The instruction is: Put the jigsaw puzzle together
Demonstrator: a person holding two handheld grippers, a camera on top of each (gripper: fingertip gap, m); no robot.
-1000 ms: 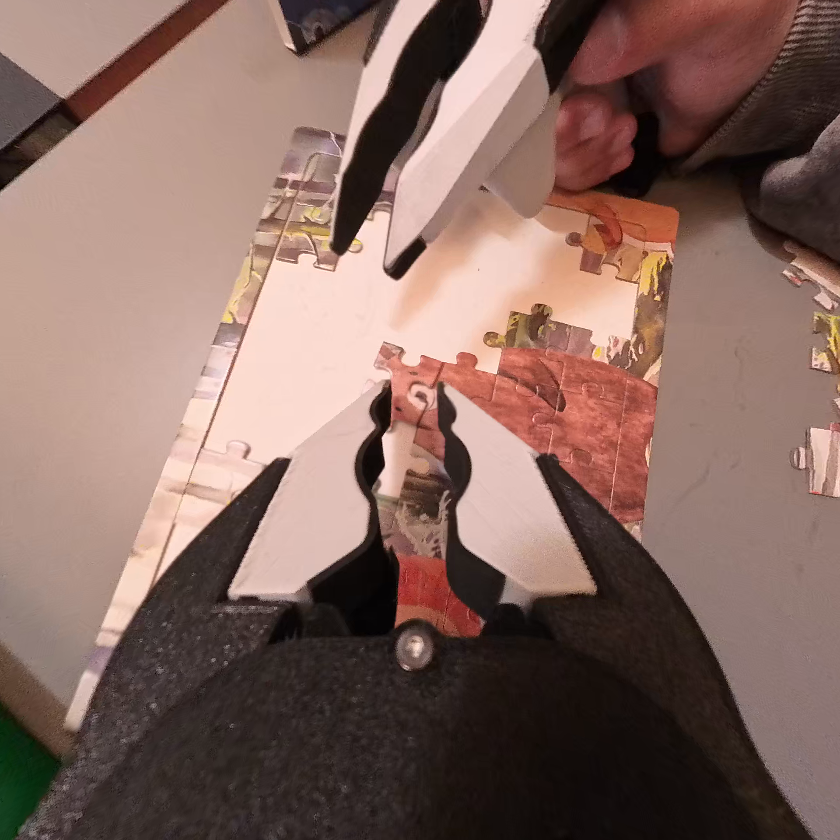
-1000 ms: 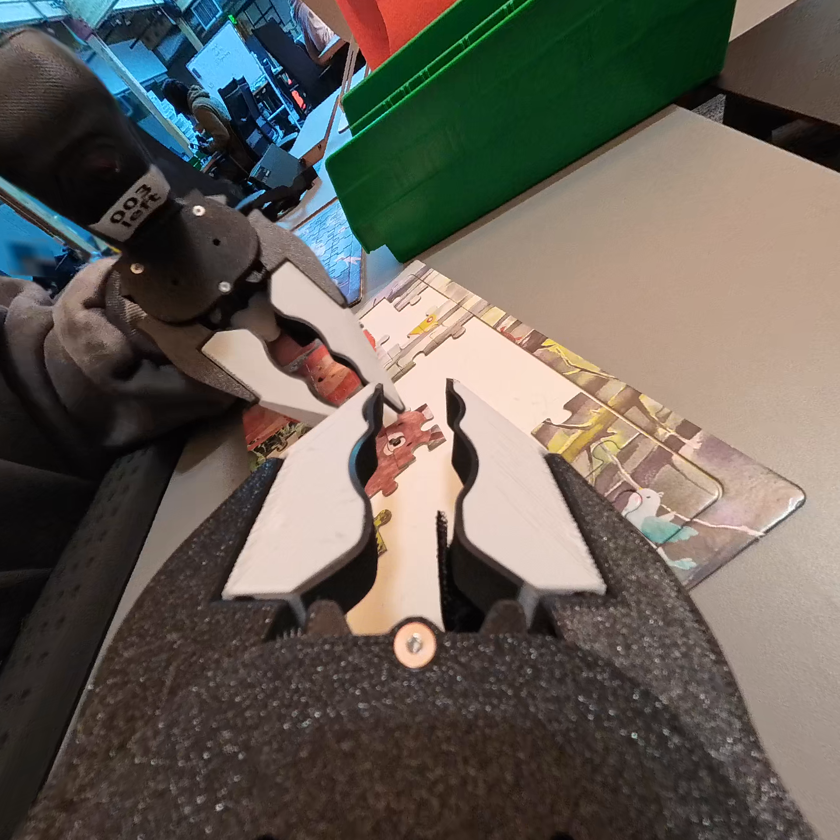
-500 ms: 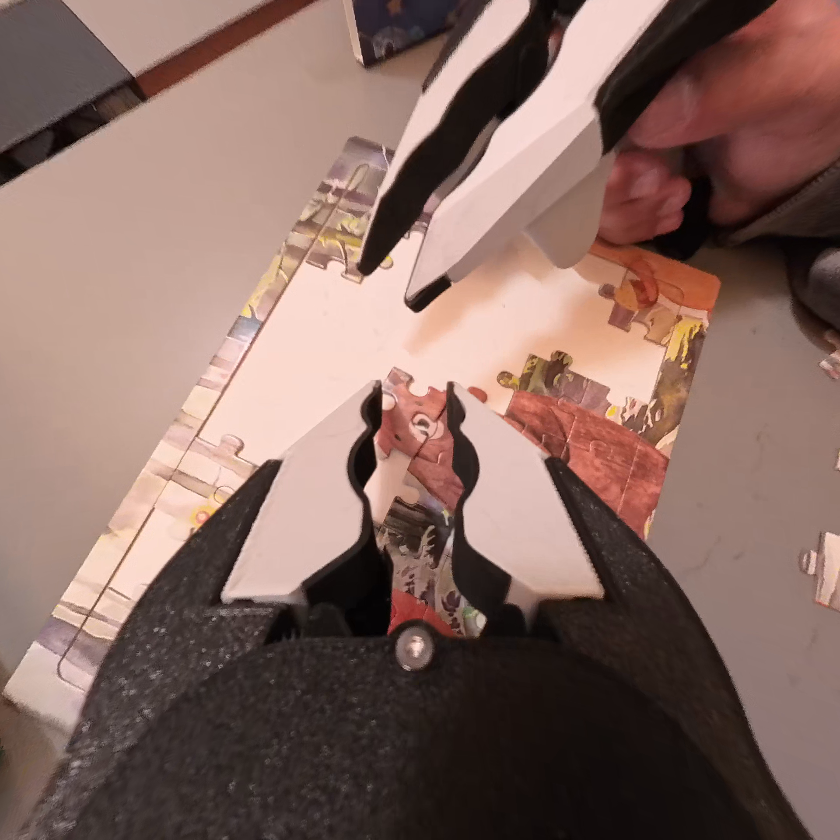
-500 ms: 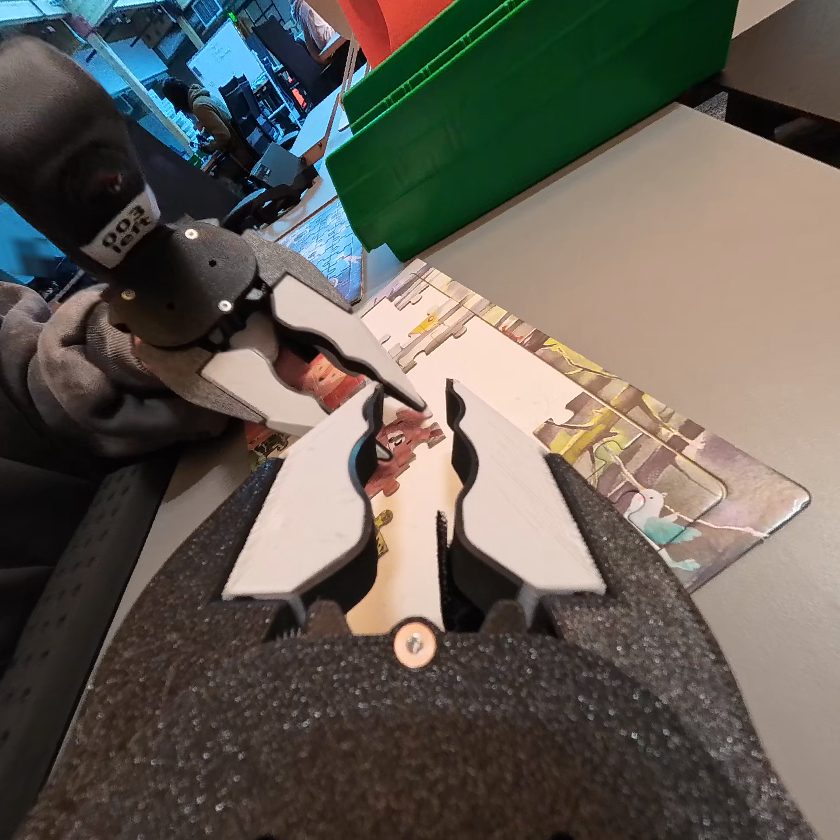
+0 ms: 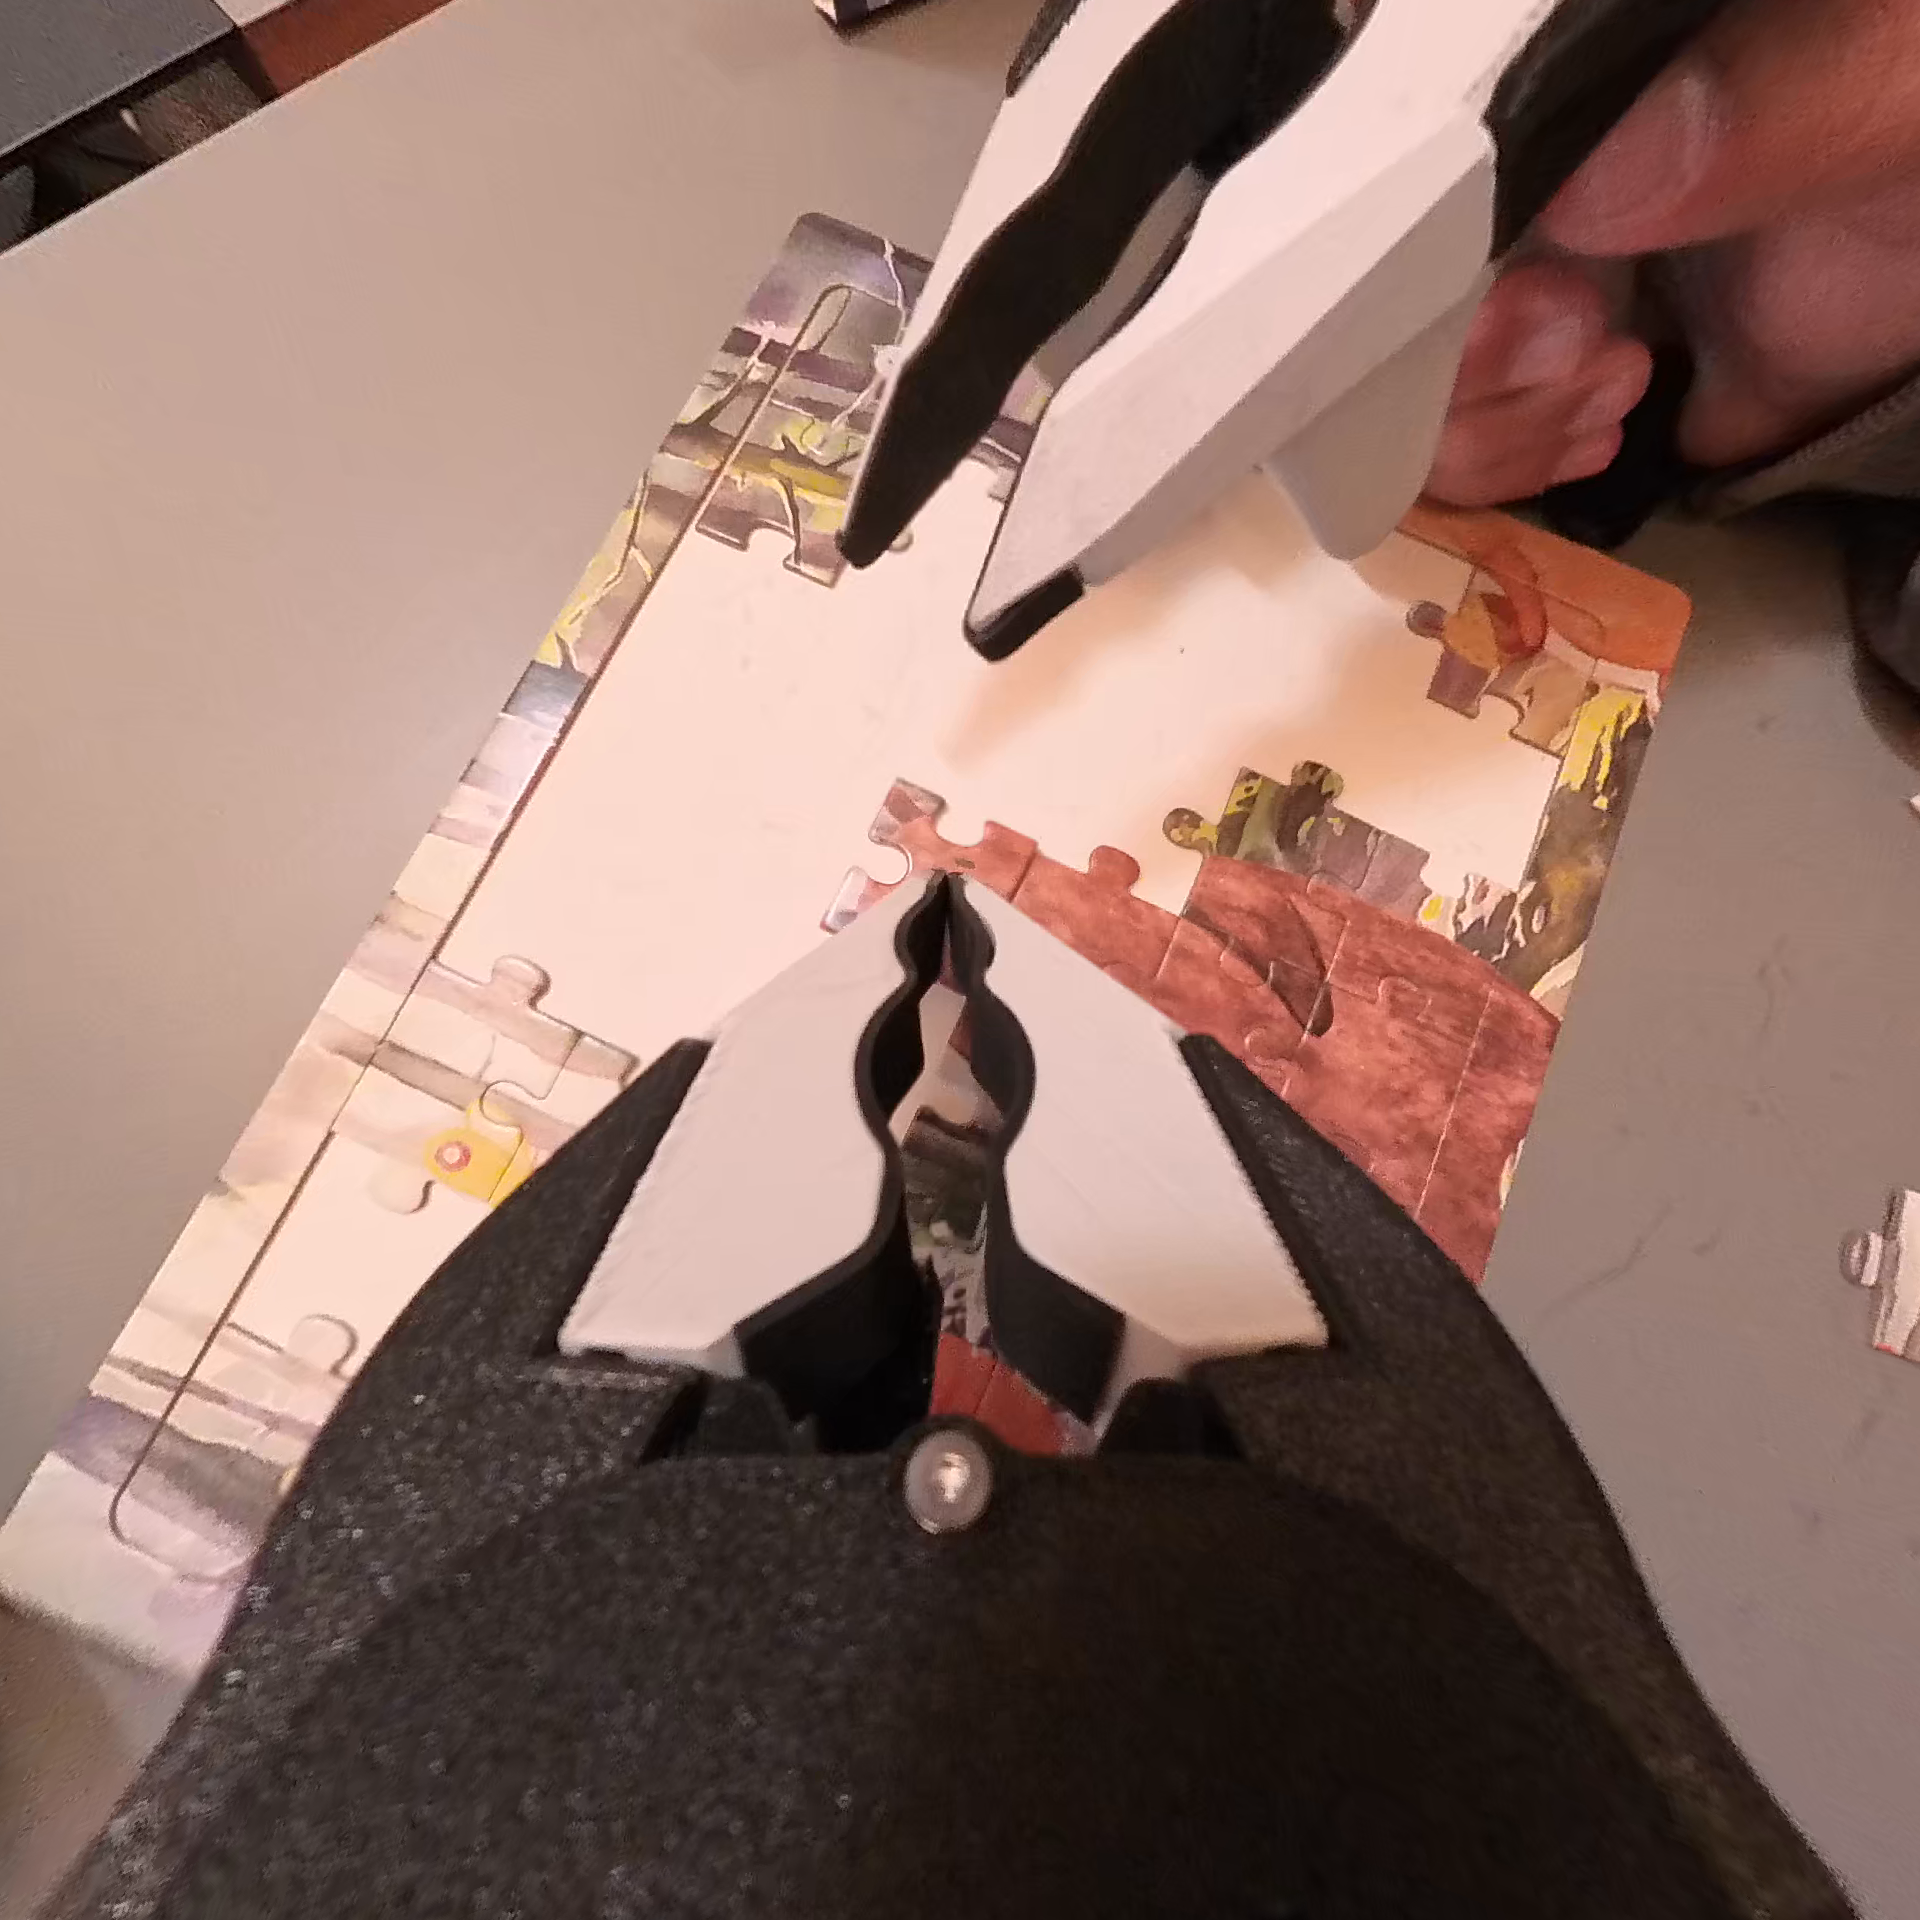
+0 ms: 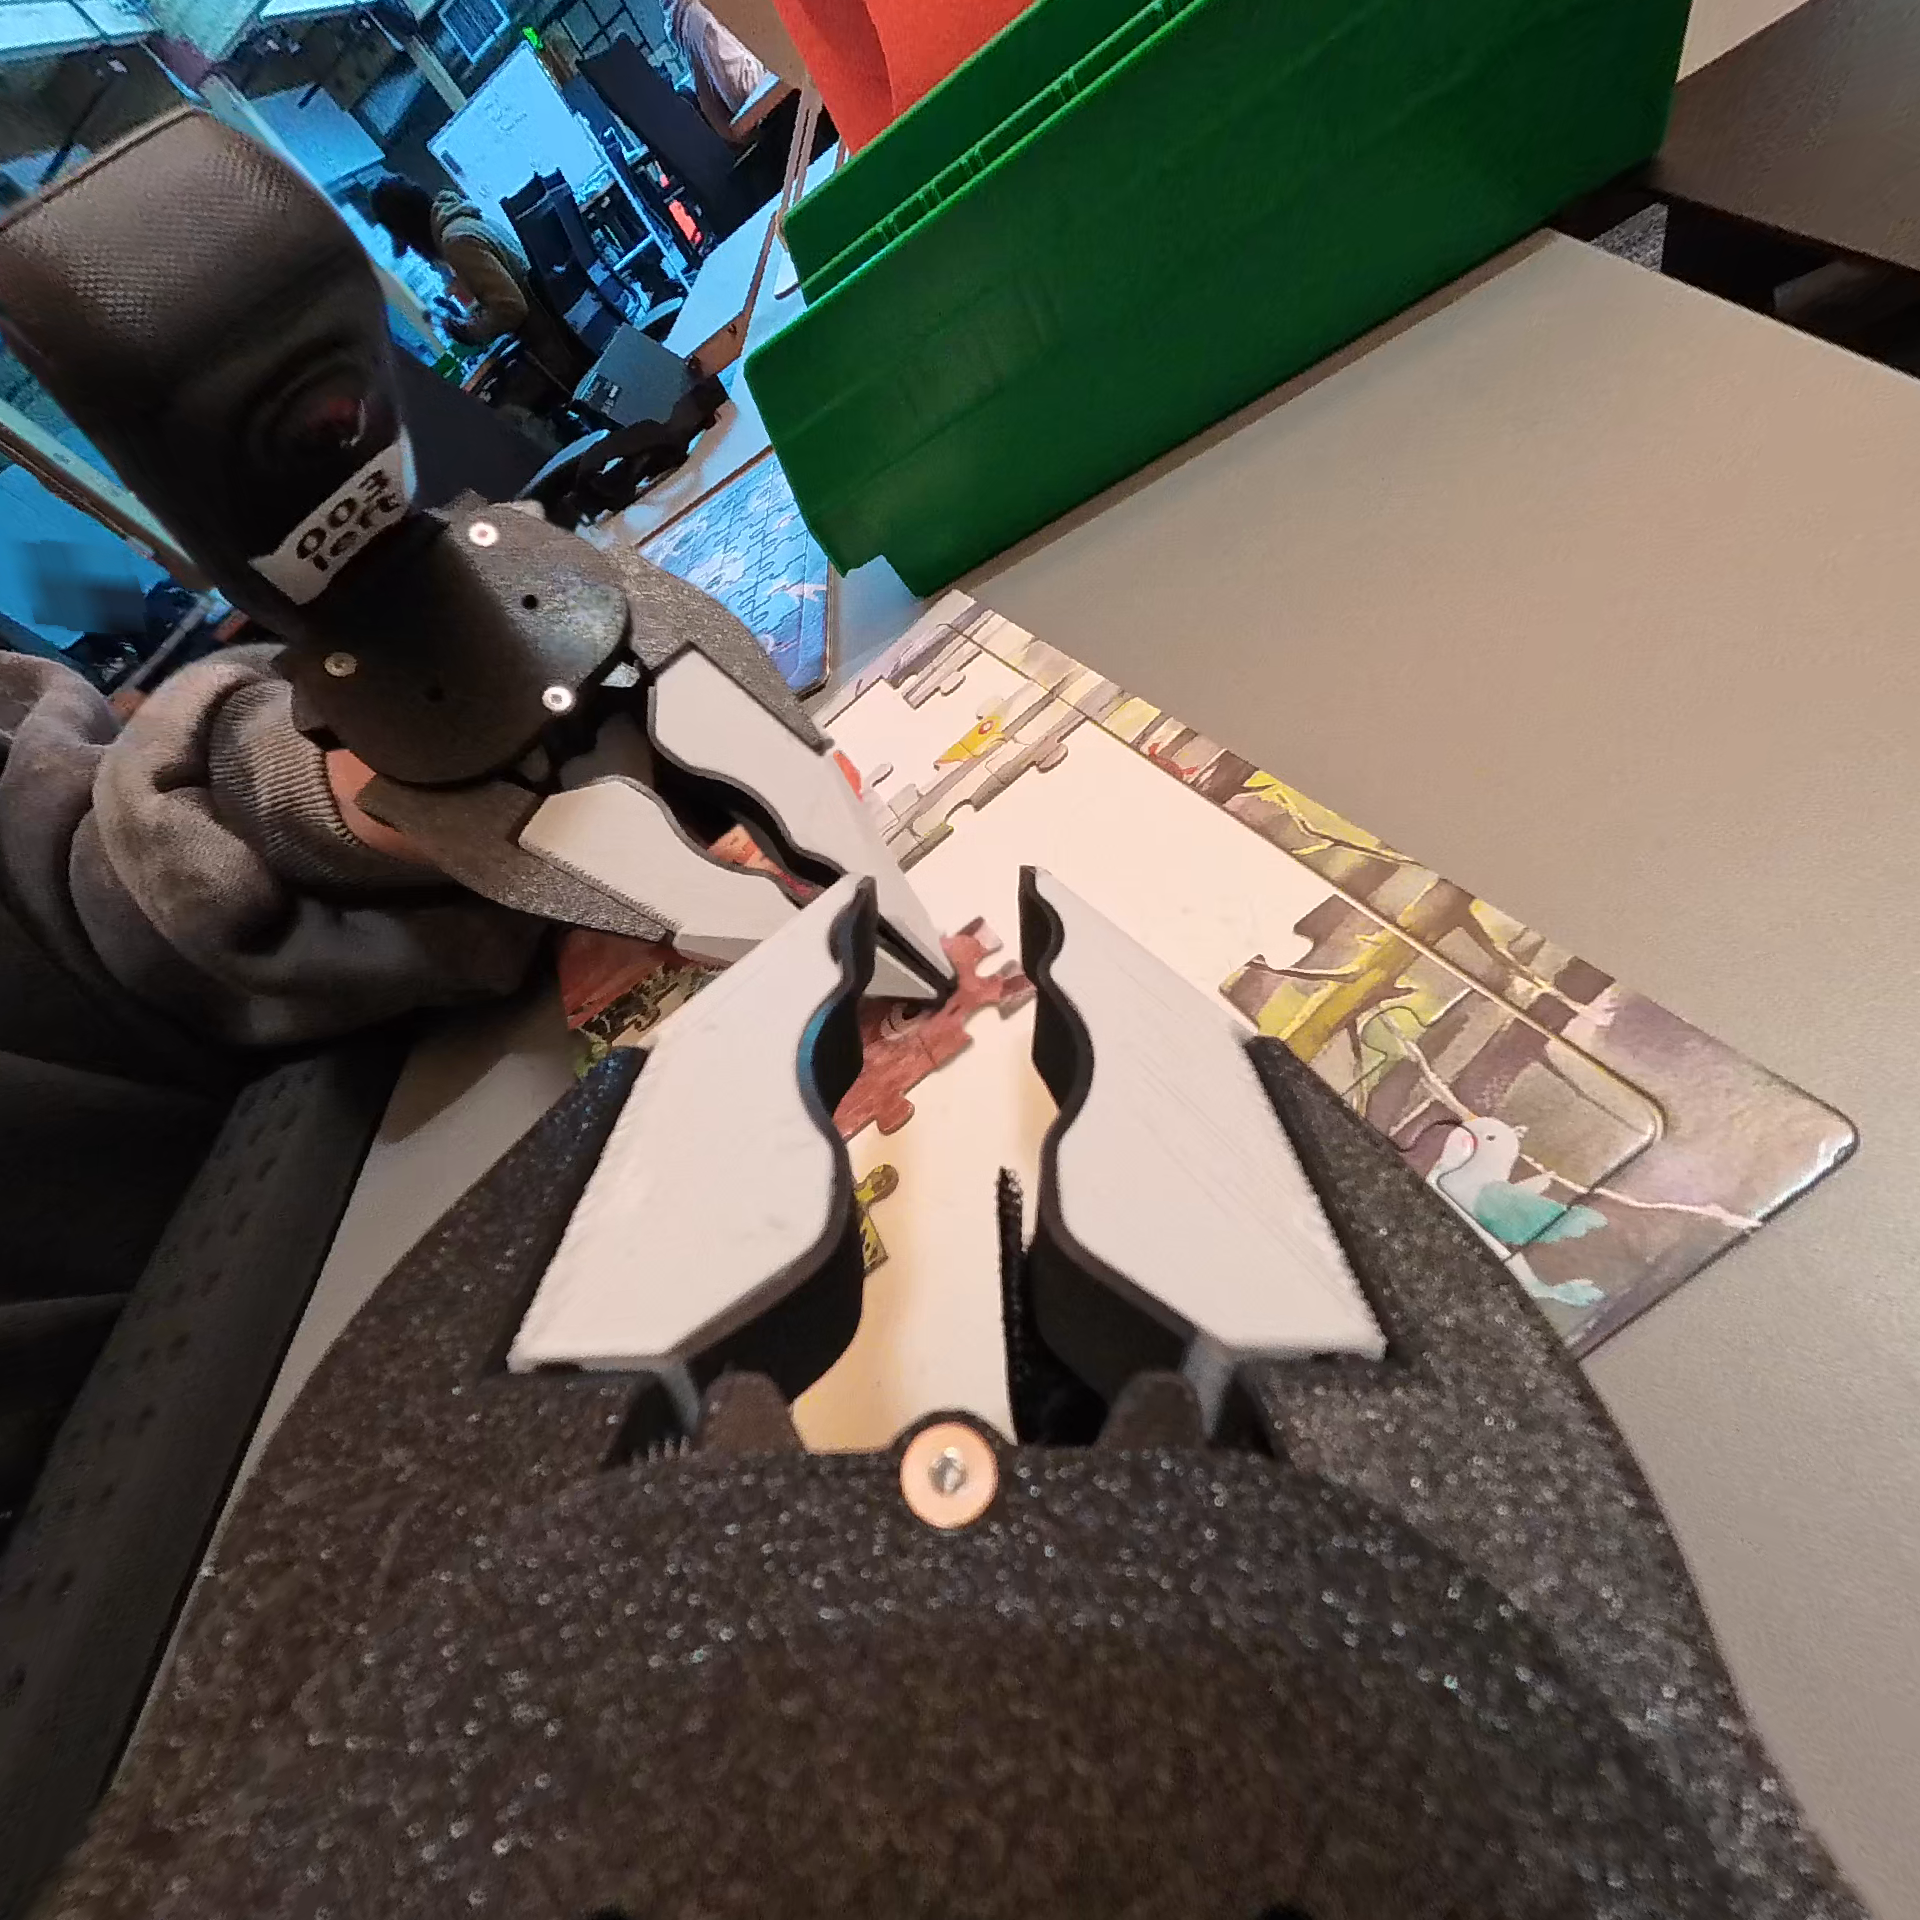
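Left wrist view: left gripper (image 5: 945, 883) has its tips pressed together w/ nothing between them, tips down on a red-brown piece (image 5: 940, 847) at the left end of the brown patch on the puzzle board (image 5: 727, 748), which lies flat on the grey table (image 5: 312, 416). Right gripper (image 5: 925, 582) hangs farther off over the bare cream area, fingers spread, empty. A loose piece (image 5: 1886, 1283) sits at right on the table. Right wrist view: right gripper (image 6: 940, 888) spread above the board (image 6: 1143, 894); left gripper (image 6: 940, 982) tips touch the brown piece (image 6: 982, 966). Green bin (image 6: 1195, 270) stands at the far side.

puzzle tray (image 5: 727, 727) cream, brown pieces (image 5: 1351, 987); bin (image 6: 1195, 312) green; table (image 6: 1558, 571) grey
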